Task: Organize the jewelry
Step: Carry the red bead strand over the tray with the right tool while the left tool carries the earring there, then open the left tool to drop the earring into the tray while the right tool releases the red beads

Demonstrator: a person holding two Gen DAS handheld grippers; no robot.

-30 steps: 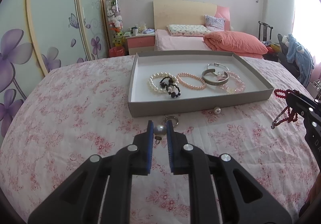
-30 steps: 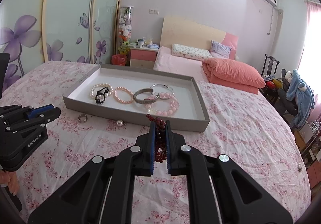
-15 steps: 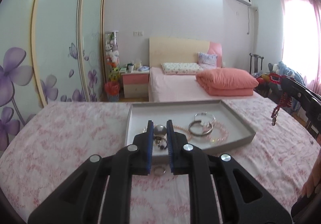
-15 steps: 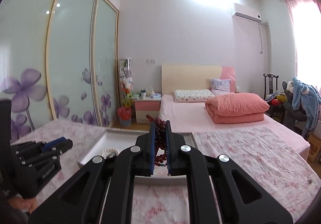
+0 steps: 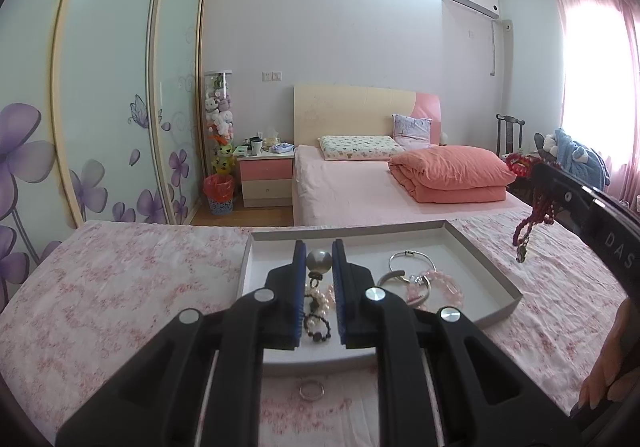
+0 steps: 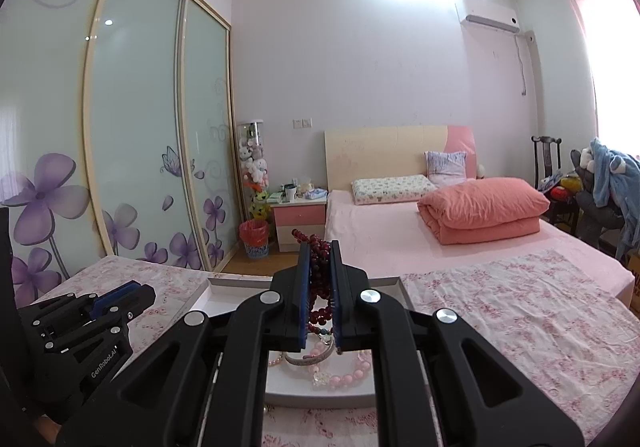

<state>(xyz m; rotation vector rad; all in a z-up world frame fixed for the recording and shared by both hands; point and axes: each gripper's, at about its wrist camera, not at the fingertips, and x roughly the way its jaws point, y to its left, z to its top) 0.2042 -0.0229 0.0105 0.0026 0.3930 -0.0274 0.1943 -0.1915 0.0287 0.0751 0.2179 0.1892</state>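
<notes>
Both tongs have risen from the bedspread and now hang over the grey tray [image 5: 496, 289]: left tongs [image 5: 319, 261] clamp the pearl earring [image 5: 319, 260], right tongs [image 6: 319, 267] pinch the red bead strand [image 6: 319, 289]. Release into the tray likely comes next; a ring [image 5: 311, 391] lies near, outside it.

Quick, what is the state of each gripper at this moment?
Left gripper: closed, holding a round silver-grey pearl earring.
Right gripper: closed, holding a dark red beaded bracelet.
</notes>
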